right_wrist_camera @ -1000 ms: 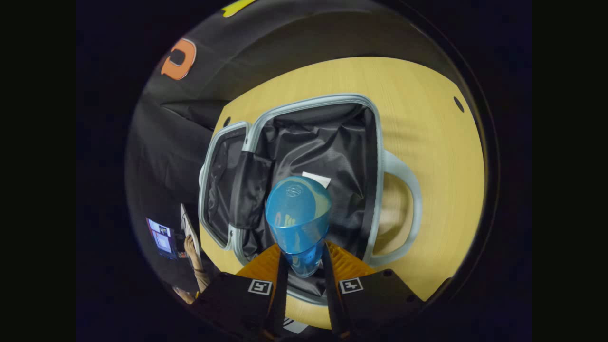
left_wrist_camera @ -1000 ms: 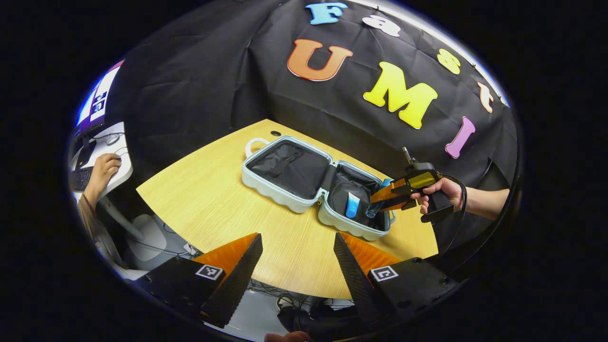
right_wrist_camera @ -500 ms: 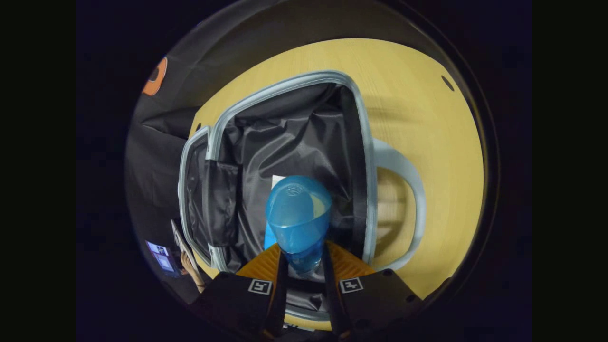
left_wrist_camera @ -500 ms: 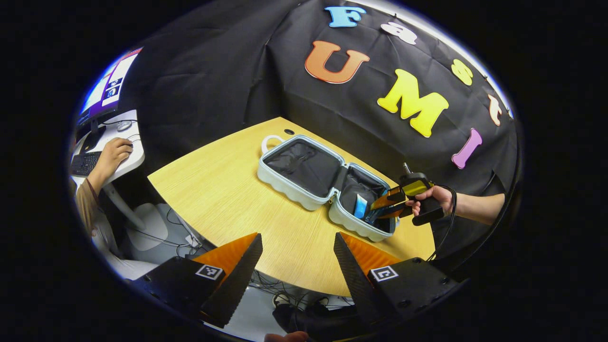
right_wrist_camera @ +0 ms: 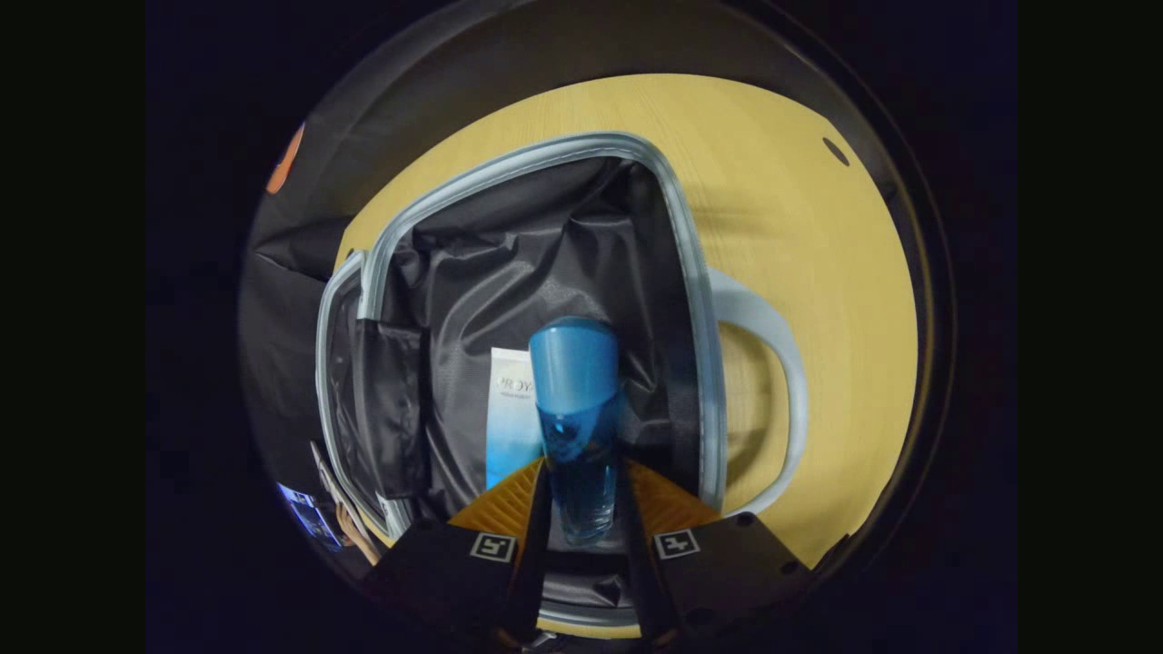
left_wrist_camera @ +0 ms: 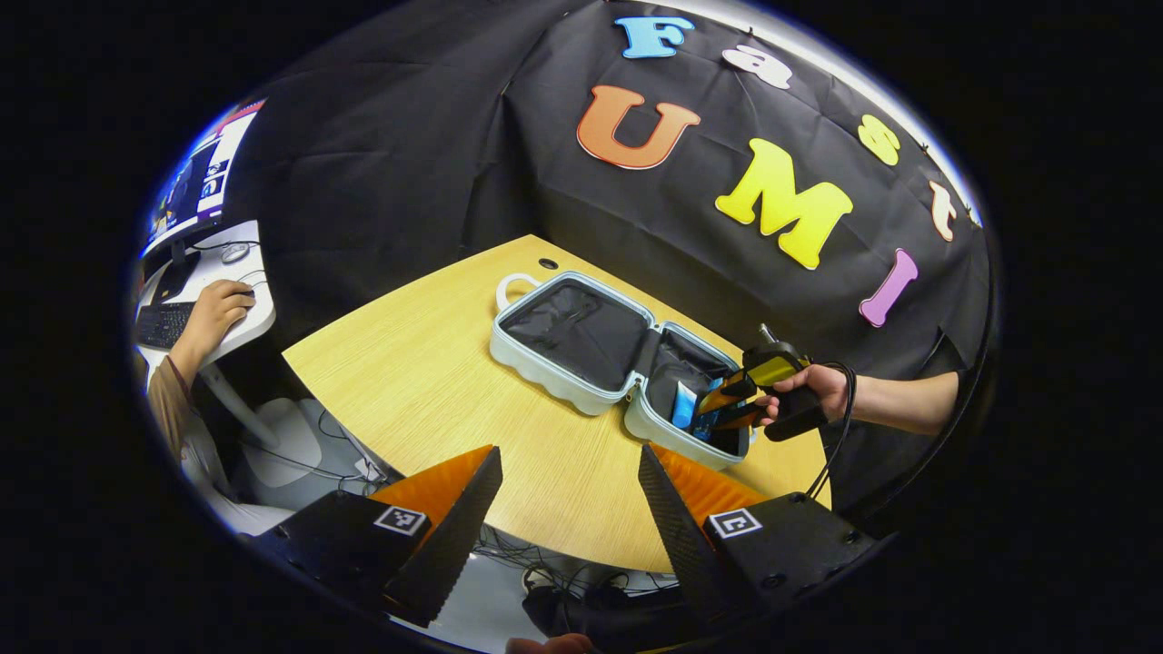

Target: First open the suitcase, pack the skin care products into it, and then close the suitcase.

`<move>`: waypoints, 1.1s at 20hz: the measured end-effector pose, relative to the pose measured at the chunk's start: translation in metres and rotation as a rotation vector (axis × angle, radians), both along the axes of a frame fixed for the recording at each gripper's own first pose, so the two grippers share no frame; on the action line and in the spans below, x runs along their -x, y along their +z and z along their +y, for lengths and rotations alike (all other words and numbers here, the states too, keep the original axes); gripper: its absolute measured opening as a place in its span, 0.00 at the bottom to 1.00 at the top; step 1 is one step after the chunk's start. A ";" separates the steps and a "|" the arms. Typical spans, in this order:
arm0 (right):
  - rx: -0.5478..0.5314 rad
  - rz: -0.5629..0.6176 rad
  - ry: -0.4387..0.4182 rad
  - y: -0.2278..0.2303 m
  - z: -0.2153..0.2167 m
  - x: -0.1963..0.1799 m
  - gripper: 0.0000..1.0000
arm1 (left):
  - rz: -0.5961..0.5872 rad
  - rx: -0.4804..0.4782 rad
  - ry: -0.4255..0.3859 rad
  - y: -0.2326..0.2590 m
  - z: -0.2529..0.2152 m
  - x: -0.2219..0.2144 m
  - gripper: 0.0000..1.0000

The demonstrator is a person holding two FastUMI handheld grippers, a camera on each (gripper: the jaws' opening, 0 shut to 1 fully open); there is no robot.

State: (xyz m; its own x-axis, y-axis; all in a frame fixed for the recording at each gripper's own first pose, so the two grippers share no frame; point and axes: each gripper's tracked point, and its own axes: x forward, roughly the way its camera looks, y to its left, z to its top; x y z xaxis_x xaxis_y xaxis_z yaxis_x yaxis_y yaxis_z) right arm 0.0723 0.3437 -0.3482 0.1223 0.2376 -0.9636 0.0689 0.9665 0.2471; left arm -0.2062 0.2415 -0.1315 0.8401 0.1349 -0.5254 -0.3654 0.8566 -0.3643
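Observation:
The pale blue-grey suitcase (left_wrist_camera: 581, 386) lies open on the wooden table (left_wrist_camera: 427, 381), both black-lined halves facing up. In the right gripper view my right gripper (right_wrist_camera: 581, 474) is shut on a clear blue bottle (right_wrist_camera: 576, 409) with a blue cap, held low inside the suitcase half (right_wrist_camera: 689, 300) that has the handle (right_wrist_camera: 783, 381). A white-and-blue tube (right_wrist_camera: 509, 418) lies on the lining just left of the bottle. In the left gripper view the right gripper (left_wrist_camera: 727, 406) dips into that same half. My left gripper (left_wrist_camera: 569, 451) hangs open and empty above the table's near edge.
A hand (left_wrist_camera: 804, 389) holds the right gripper, its cable hanging down. At the far left a person's hand (left_wrist_camera: 213, 309) rests on a white desk with a keyboard (left_wrist_camera: 164, 322) and a monitor (left_wrist_camera: 195, 182). Cables lie on the floor under the table.
The right gripper has gone lower into the suitcase half and the bottle now points flatter along the lining, uncovering the tube beside it. The left gripper has stayed open, barely shifting.

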 end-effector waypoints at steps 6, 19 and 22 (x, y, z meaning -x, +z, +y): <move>-0.035 -0.025 0.008 0.015 0.004 0.006 0.43 | -0.043 0.021 0.011 0.012 0.000 -0.011 0.97; -0.117 -0.679 0.442 0.183 -0.058 0.048 0.68 | -0.139 0.171 0.108 -0.021 0.166 -0.204 0.97; -0.161 -0.686 0.379 0.199 -0.081 0.058 0.68 | -0.065 0.199 0.138 -0.060 0.211 -0.243 0.96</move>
